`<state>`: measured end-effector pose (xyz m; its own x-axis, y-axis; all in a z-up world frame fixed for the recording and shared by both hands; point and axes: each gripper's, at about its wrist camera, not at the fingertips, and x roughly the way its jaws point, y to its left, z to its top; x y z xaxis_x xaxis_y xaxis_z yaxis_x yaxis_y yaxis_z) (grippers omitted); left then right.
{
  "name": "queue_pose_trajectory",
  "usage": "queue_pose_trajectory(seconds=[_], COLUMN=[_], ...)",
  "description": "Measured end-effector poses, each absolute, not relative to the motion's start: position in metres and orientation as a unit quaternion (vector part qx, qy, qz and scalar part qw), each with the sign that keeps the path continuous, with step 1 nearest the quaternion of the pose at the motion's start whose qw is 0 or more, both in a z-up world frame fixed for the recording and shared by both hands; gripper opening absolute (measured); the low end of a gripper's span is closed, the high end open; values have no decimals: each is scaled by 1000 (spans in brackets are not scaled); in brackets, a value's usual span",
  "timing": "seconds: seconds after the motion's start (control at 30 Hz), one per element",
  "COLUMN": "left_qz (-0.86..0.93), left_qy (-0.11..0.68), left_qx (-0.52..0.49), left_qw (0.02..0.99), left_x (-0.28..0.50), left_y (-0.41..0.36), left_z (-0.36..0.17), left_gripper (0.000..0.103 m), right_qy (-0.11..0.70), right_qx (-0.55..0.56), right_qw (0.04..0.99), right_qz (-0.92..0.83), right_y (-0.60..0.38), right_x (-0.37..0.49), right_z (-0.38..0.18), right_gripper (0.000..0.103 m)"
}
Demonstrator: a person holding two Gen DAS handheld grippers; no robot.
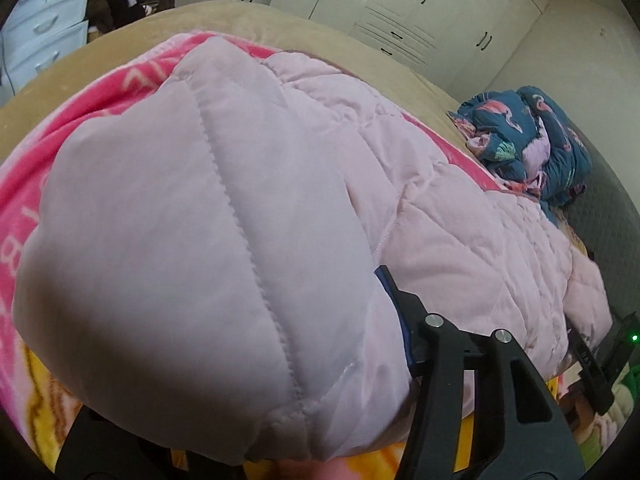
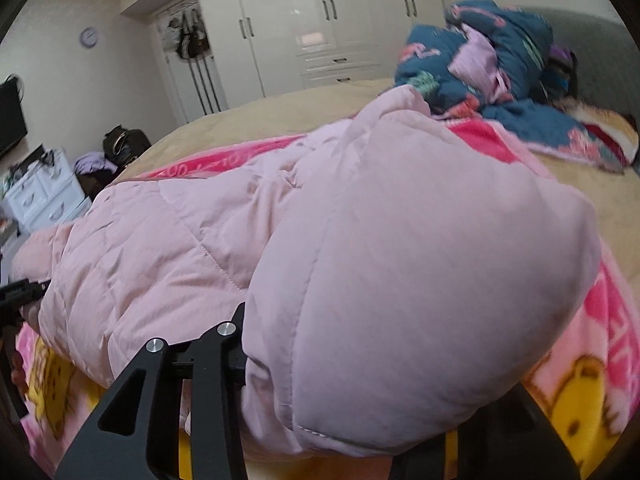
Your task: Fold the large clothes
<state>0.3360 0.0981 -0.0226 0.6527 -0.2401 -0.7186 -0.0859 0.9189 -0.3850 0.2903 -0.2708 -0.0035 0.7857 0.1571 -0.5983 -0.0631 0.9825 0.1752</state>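
Note:
A pale pink quilted puffer coat (image 1: 224, 208) lies across a pink cartoon blanket (image 1: 132, 80) on the bed. In the left wrist view my left gripper (image 1: 304, 344) is shut on one end of the coat; the padded fabric bulges over the jaws and hides the fingertips. In the right wrist view the coat (image 2: 400, 248) does the same over my right gripper (image 2: 328, 360), which is shut on its other end. The right gripper also shows at the right edge of the left wrist view (image 1: 600, 364), and the left gripper at the left edge of the right wrist view (image 2: 20, 292).
A crumpled blue flamingo-print quilt (image 1: 536, 140) lies at the head of the bed (image 2: 256, 120), also in the right wrist view (image 2: 492, 64). White wardrobes (image 2: 320, 28) line the wall. A white drawer unit (image 2: 44, 196) and a dark bag (image 2: 124, 140) stand beyond the bed.

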Motion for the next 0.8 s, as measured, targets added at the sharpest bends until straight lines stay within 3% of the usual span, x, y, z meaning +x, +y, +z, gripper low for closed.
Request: queue_pose_trajectory(seconds=[0.33,0.8], left_qz=[-55,-54], left_qy=[399,400], left_qx=[-191,-181], left_qw=[895,897], left_x=[282,207], left_y=[108,119], left_z=[-10,-9], left_gripper=[44,44], right_qy=[291,307], right_qx=[33,25], right_qw=[950,943], right_qz=[105,122], right_y=[-246,-231], right_x=[242,168], right_z=[34,36], right_gripper=[36,36])
